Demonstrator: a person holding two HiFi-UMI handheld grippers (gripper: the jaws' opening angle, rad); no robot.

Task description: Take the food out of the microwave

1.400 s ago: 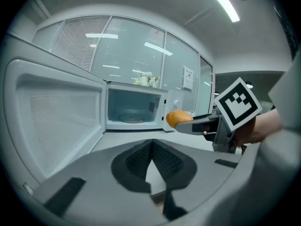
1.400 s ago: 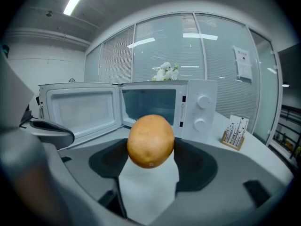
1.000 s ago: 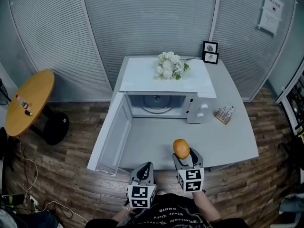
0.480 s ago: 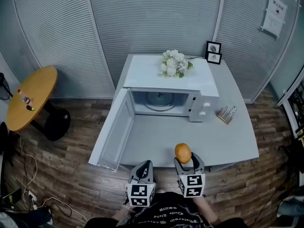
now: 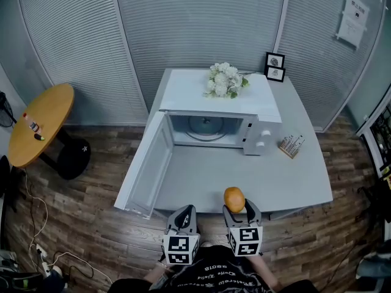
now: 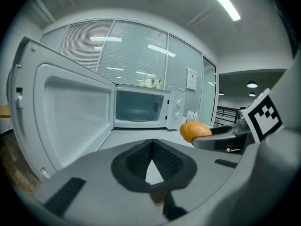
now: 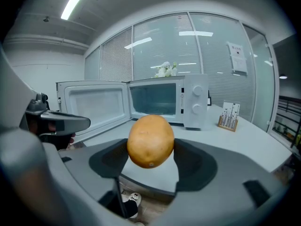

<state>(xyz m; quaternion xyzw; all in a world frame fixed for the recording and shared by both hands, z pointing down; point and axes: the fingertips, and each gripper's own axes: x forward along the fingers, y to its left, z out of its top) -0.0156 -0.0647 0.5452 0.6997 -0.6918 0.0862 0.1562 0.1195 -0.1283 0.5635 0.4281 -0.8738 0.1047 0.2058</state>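
An orange fruit [image 5: 234, 199] sits between the pads of my right gripper [image 5: 238, 204], which is shut on it and holds it in the air above the front edge of the grey table [image 5: 293, 179]. In the right gripper view the fruit [image 7: 150, 140] fills the gap between the jaws. My left gripper [image 5: 185, 216] is beside it on the left, shut with nothing in it [image 6: 151, 147]. The white microwave [image 5: 217, 112] stands at the back of the table with its door [image 5: 143, 166] swung wide open. Its glass turntable [image 5: 205, 127] is bare.
White flowers [image 5: 225, 81] lie on top of the microwave. Two small picture frames [image 5: 273, 66] stand behind it, and a small wooden holder [image 5: 290, 146] is on its right. A round wooden side table [image 5: 40, 127] stands at the far left on the wooden floor.
My right gripper has drawn a little back toward the table's front edge with the fruit in it. The left gripper has stayed where it was.
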